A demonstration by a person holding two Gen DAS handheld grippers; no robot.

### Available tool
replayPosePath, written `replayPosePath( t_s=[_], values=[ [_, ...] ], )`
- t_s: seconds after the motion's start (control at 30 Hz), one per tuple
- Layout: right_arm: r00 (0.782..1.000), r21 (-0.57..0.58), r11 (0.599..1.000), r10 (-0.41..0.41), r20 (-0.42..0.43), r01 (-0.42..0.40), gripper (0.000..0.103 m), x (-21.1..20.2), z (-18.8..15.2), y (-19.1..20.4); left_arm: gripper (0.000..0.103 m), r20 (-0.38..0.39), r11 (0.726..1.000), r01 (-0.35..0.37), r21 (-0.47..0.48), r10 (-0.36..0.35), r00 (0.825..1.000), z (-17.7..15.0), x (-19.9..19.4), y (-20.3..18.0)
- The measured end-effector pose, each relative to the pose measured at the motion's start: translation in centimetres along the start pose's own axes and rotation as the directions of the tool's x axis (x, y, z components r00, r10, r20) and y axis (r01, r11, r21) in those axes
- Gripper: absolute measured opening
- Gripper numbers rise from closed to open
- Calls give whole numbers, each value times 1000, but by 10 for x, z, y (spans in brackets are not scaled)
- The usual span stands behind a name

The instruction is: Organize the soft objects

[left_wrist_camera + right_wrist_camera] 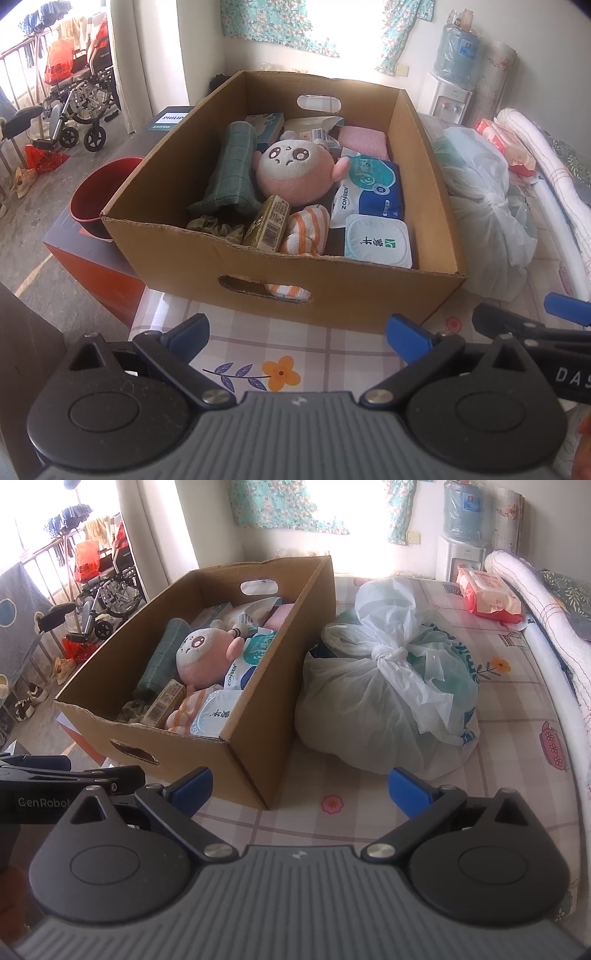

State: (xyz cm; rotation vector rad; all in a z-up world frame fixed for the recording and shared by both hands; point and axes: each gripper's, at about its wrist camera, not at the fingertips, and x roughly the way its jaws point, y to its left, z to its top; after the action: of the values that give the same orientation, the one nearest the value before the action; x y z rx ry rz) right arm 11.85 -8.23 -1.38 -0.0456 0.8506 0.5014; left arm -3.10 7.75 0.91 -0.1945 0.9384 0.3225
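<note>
Both tongs, left [297, 334] and right [299, 788], are wide apart and hold nothing, and the toy [295, 173] sits ahead in the full box [280, 280], so a grab might pinch a neighbor instead.

Matt cardboard box [280, 266], fuzzy plush toy [295, 173], glossy plastic bag [388, 701].

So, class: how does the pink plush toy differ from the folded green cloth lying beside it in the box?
The pink plush toy is round with a printed face; the green cloth is long, flat-folded and checked. The toy sits mid-box; the cloth lies along the cardboard box's left wall. Both are soft and untouched by either gripper.
</note>
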Motion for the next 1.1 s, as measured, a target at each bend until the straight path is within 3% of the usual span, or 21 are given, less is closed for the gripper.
replayPosePath(
  t_s=[1.1],
  values=[
    [999,-4,1000,3,-32,-3,102,15,2,2,102,-25,1000,0,-13,0,1000,0,11,5]
  ],
)
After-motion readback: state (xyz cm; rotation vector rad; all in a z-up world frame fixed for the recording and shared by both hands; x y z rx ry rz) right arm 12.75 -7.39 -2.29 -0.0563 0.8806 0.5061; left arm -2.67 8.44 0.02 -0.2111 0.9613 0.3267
